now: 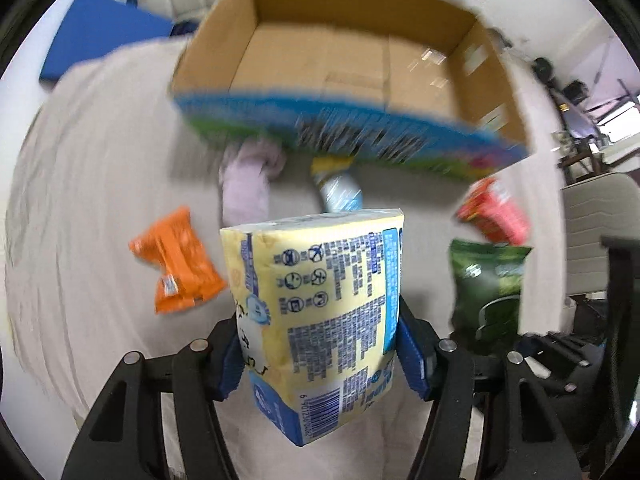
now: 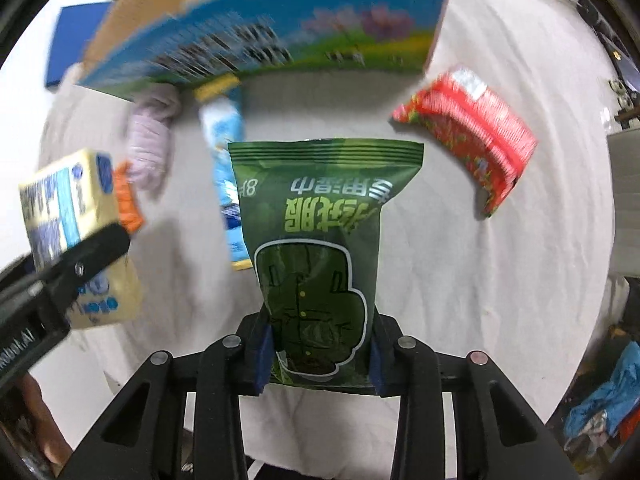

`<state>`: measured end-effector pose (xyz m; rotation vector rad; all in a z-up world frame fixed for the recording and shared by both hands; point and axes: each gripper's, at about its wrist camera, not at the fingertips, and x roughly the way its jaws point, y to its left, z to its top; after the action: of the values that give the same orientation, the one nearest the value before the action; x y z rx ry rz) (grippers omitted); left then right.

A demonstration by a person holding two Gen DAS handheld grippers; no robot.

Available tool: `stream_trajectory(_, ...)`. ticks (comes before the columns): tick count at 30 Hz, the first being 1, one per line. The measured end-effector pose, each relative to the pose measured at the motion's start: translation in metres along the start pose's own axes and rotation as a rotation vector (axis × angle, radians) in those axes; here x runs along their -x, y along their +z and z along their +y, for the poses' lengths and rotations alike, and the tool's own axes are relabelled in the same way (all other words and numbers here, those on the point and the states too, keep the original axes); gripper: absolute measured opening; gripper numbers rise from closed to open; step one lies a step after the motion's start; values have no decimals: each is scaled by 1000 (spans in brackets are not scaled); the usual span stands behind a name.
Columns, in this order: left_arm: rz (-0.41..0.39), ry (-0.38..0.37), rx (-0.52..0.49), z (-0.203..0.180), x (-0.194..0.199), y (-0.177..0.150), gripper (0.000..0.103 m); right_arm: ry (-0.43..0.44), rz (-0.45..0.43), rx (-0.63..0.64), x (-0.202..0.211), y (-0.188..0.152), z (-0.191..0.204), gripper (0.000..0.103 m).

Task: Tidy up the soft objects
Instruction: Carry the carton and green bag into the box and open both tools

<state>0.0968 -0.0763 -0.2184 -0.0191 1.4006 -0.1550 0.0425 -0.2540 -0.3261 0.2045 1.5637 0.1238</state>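
Note:
My left gripper (image 1: 320, 356) is shut on a yellow tissue pack (image 1: 320, 300) and holds it up above the white cloth. The pack also shows at the left of the right wrist view (image 2: 76, 216). My right gripper (image 2: 320, 356) is shut on a green wet-wipe bag (image 2: 320, 240), held upright; the bag shows at the right of the left wrist view (image 1: 488, 284). An open cardboard box (image 1: 340, 60) with a blue and green printed side (image 2: 260, 36) stands ahead. An orange packet (image 1: 176, 264), a lilac cloth roll (image 2: 150, 140), a blue-white pouch (image 2: 226, 160) and a red packet (image 2: 476, 132) lie on the cloth.
The white cloth (image 2: 460, 280) covers the table. A blue board (image 1: 100, 36) lies at the back left. White chairs stand behind the box and at the right (image 1: 596, 232). Clutter shows on the floor at the lower right (image 2: 608, 408).

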Motion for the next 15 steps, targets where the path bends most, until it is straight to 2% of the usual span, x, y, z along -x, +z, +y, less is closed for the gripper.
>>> stream_trajectory(3, -78, -11, -60, -9, 39, 16, 61, 15, -51, 1, 31, 4, 5, 39)
stream_trajectory(8, -141, -70, -126, -15, 72, 56, 61, 72, -140, -35, 104, 23, -5, 39)
stream_trajectory(11, -189, -79, -165, -11, 88, 83, 61, 91, -200, -39, 134, 42, -1, 39)
stream_trajectory(15, -207, -97, -192, -11, 81, 129, 61, 110, -269, -43, 171, 79, 1, 39)
